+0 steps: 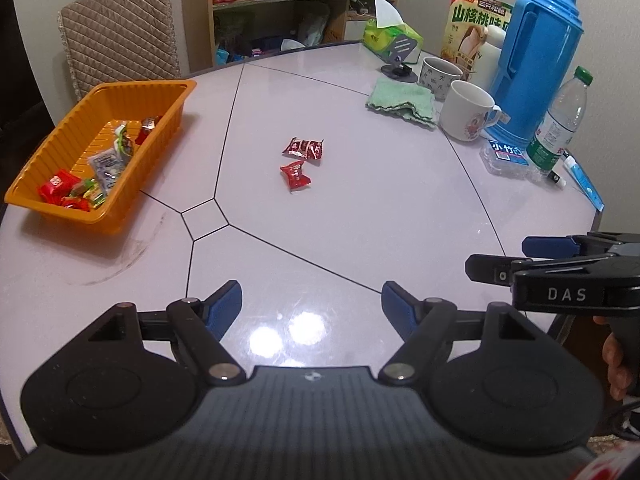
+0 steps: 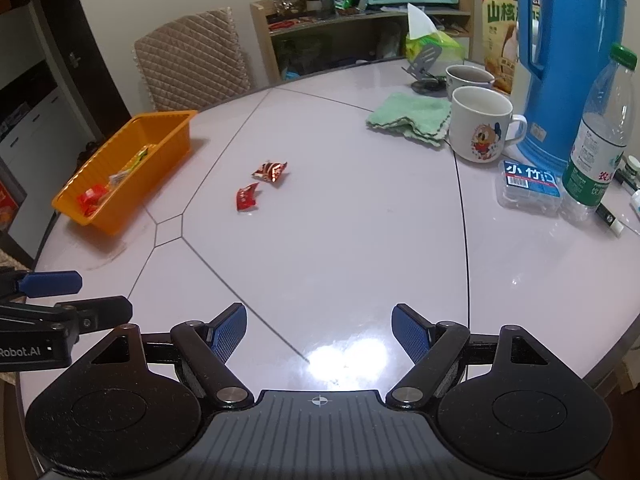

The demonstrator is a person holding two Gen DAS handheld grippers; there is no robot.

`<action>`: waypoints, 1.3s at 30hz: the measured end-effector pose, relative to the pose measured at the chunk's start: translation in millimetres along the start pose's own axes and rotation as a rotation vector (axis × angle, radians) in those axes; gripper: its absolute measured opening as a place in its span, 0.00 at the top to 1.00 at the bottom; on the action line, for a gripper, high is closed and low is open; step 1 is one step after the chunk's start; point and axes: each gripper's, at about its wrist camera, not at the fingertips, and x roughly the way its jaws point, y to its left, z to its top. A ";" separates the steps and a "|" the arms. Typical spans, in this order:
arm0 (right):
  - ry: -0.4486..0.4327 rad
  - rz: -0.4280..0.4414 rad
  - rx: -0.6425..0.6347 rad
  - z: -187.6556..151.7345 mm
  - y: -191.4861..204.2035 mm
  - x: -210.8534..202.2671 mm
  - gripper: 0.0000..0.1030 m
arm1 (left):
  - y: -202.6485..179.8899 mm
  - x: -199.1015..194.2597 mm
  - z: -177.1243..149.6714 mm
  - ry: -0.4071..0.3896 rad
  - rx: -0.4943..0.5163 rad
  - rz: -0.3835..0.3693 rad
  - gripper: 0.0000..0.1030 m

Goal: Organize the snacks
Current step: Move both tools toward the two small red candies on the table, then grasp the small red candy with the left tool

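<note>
The left gripper (image 1: 312, 300) hangs over the near edge of the pale round worktop (image 1: 360, 208), its blue-padded fingers (image 1: 226, 304) spread apart with nothing between them. The right gripper (image 2: 319, 322) hangs just beside it, at about 3 o'clock in the left wrist view, its fingers (image 2: 230, 330) likewise wide apart and empty.

Out from the left gripper, toward 12 o'clock, two red snack packets lie on the worktop near its middle: the smaller packet (image 1: 295, 176) nearer, the larger packet (image 1: 303, 148) just beyond it, close together but apart. At about 10 o'clock sits the orange basket (image 1: 160, 128), already holding several wrapped snacks (image 1: 80, 188), red ones at its near end and others further back.

At roughly 1 to 2 o'clock, well apart from the packets, stand a folded green cloth (image 1: 402, 100), a white mug (image 1: 466, 110), a blue thermos jug (image 1: 536, 56), a water bottle (image 1: 558, 128) and a small clear box (image 1: 505, 158). A quilted chair back (image 1: 120, 28) rises behind the basket.
</note>
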 end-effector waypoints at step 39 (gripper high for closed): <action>0.018 -0.020 0.156 64.6 -60.6 110.5 0.23 | 15.7 162.0 78.8 -0.049 -0.018 0.013 0.45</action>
